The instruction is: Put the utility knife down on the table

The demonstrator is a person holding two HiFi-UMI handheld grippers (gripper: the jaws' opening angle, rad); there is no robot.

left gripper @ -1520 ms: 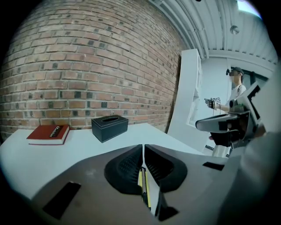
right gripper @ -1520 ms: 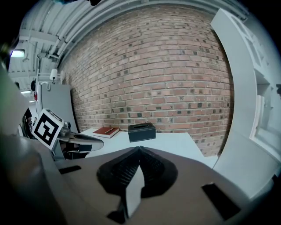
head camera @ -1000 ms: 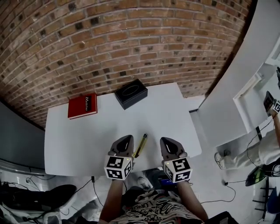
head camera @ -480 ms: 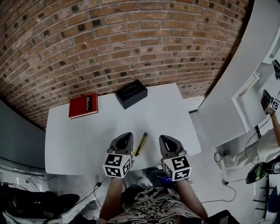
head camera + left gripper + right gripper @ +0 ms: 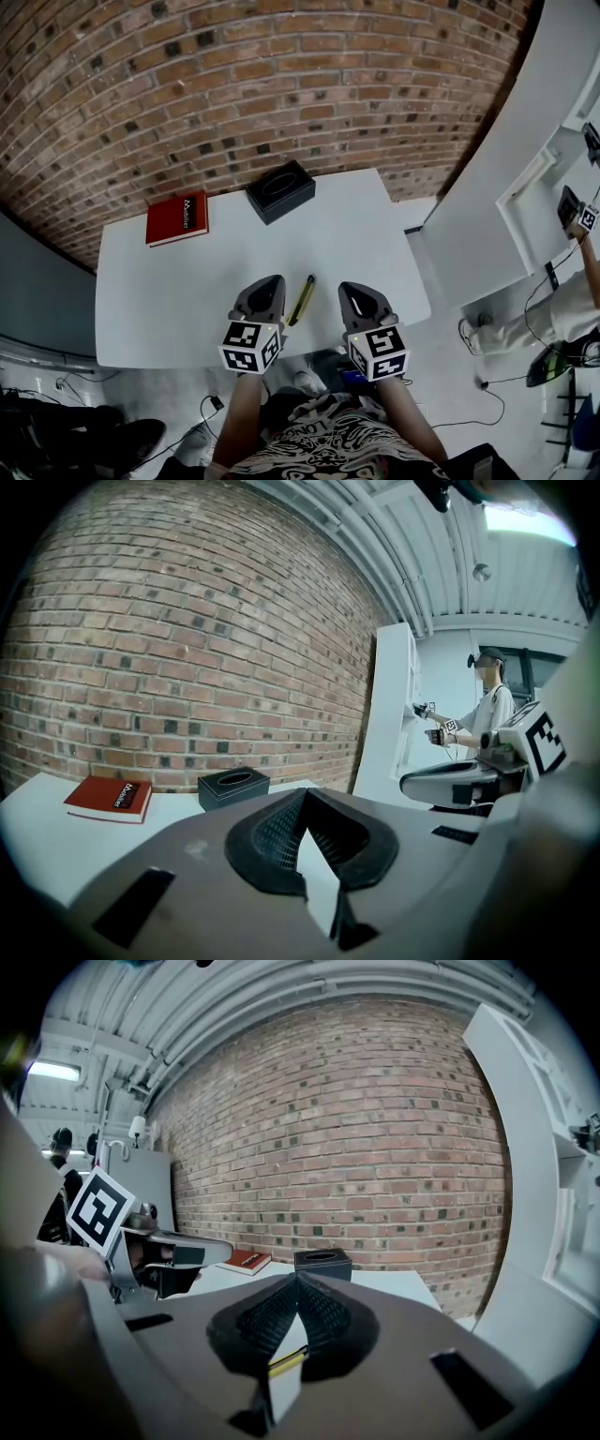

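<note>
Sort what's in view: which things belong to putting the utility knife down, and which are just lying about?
Part of the job:
utility knife, lying flat on the table between the two grippers
left tongs and right tongs, both closed with nothing in them

Just lying about:
red book, near the table's far edge
black box with an oval opening, beside the book

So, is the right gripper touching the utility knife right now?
Apart. The head view shows a strip of bare table between the right gripper and the utility knife, which lies flat.
</note>
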